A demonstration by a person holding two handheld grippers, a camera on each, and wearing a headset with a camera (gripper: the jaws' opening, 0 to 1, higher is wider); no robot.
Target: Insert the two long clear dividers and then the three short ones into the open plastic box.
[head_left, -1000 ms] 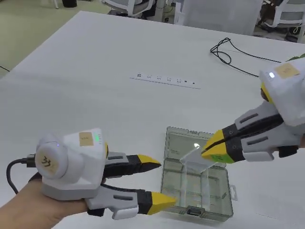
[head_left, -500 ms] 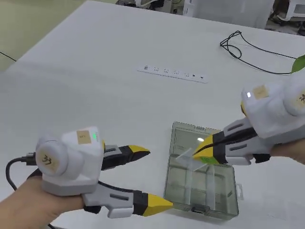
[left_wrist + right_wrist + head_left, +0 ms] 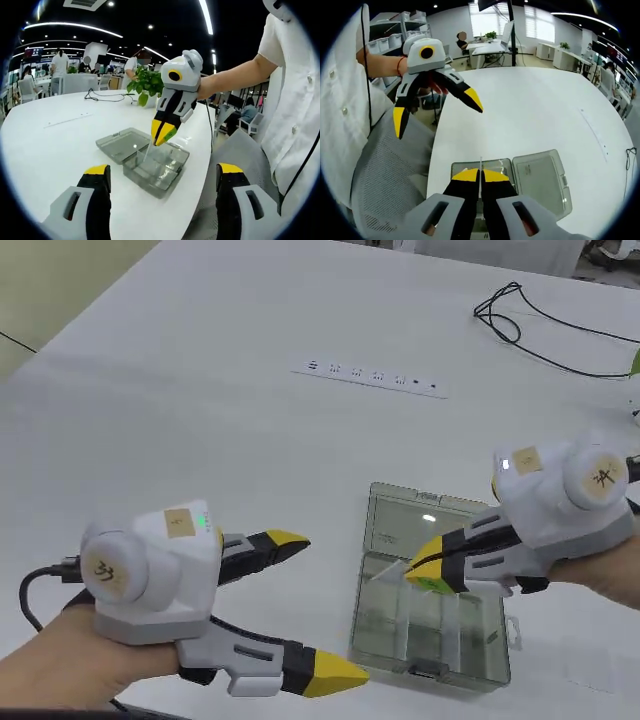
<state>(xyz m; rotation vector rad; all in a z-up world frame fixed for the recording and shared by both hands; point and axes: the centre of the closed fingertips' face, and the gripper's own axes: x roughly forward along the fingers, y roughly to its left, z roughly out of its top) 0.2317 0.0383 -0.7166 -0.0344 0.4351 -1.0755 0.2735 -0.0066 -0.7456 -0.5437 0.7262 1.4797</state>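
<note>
The open clear plastic box (image 3: 480, 655) lies on the white table, its lid (image 3: 410, 515) folded flat behind it. My right gripper (image 3: 424, 570) is shut on a clear divider (image 3: 388, 570) and holds it tilted over the box's middle, low near the rim. In the right gripper view the divider (image 3: 480, 165) shows edge-on between the shut tips (image 3: 480, 175), above the box (image 3: 465, 166). My left gripper (image 3: 310, 605) stands open to the left of the box, holding nothing. From the left gripper view (image 3: 162, 170), the divider (image 3: 146, 154) hangs into the box (image 3: 172, 172). Clear partitions show inside the box.
A white power strip (image 3: 370, 377) lies at the table's middle and a black cable (image 3: 545, 325) coils at the far right. A potted plant (image 3: 147, 85) stands beyond the box. The table's near edge runs just below the box and my left hand.
My right gripper has rolled and brought the divider lower, closer to the box's middle. The left gripper stays open beside the box. The head camera has shifted.
</note>
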